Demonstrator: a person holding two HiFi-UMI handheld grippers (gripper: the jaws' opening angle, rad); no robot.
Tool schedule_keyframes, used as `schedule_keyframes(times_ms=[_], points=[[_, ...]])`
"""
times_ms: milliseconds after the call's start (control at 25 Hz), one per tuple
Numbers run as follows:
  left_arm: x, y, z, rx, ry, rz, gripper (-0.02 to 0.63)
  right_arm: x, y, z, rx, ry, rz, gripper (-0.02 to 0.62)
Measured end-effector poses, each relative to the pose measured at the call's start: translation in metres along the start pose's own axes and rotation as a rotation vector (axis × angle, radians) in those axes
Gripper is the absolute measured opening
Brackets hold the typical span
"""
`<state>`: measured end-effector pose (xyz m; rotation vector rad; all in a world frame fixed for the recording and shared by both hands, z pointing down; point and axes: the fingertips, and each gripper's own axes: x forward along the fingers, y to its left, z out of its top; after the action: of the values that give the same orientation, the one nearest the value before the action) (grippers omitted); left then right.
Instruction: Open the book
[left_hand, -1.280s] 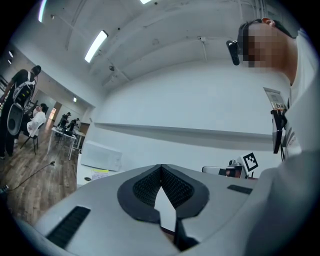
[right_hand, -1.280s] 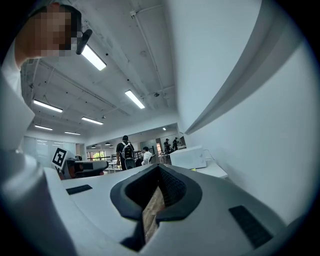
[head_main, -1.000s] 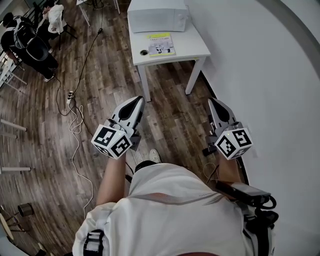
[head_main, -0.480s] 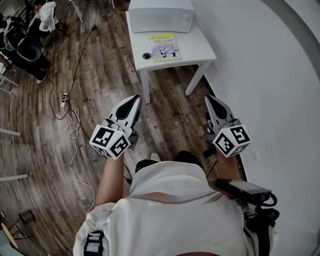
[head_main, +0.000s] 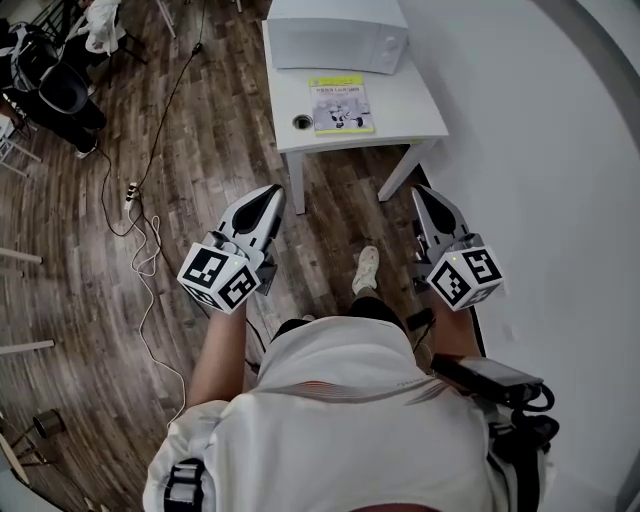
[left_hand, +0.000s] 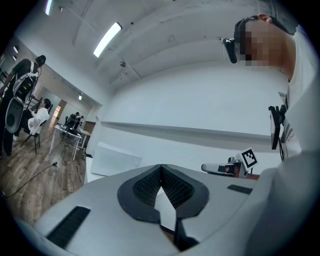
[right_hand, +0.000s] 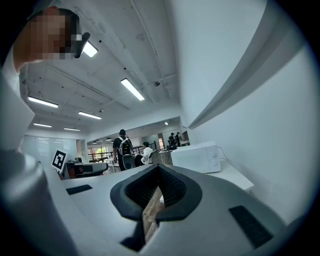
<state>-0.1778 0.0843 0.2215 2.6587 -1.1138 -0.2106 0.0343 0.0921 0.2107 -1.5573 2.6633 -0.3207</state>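
Observation:
The closed book (head_main: 340, 103), with a yellow and white cover, lies flat on the small white table (head_main: 400, 110) ahead of me. Both grippers are held level in the air, short of the table's near edge and touching nothing. My left gripper (head_main: 272, 196) is shut and empty; its tips (left_hand: 161, 168) meet in its own view. The right gripper (head_main: 420, 193) hangs near the white wall, its jaws also shut with nothing in them (right_hand: 158, 168). Neither gripper view shows the book.
A white microwave (head_main: 335, 40) stands at the table's back, and a small round object (head_main: 302, 122) lies left of the book. A white cable (head_main: 150, 250) trails over the wood floor at left. A white wall (head_main: 540, 200) runs along the right. People and chairs (head_main: 50, 80) are at far left.
The table and book have drawn nearer in the head view as the person walks toward them. Both grippers advanced together, still shut. A shoe now shows between them.

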Motion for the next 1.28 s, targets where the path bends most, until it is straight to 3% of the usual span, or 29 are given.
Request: schedule_keyframes(times_ms=[440, 920, 1120, 1280], points=[[0.108, 0.046, -0.006, -0.011, 0.041, 0.068, 0.011, 0.086, -0.098, 0.017, 0.02, 0.007, 0.047, 0.003], [0.264, 0.095, -0.02, 0.01, 0.1, 0.191, 0.011, 0.181, -0.245, 0.019, 0.068, 0.065, 0.129, 0.003], [0.304, 0.105, -0.033, 0.023, 0.151, 0.22, 0.011, 0.203, -0.282, 0.004, 0.096, 0.109, 0.158, 0.003], [0.321, 0.113, -0.051, 0.056, 0.198, 0.198, 0.011, 0.208, -0.298, -0.023, 0.13, 0.152, 0.139, 0.003]])
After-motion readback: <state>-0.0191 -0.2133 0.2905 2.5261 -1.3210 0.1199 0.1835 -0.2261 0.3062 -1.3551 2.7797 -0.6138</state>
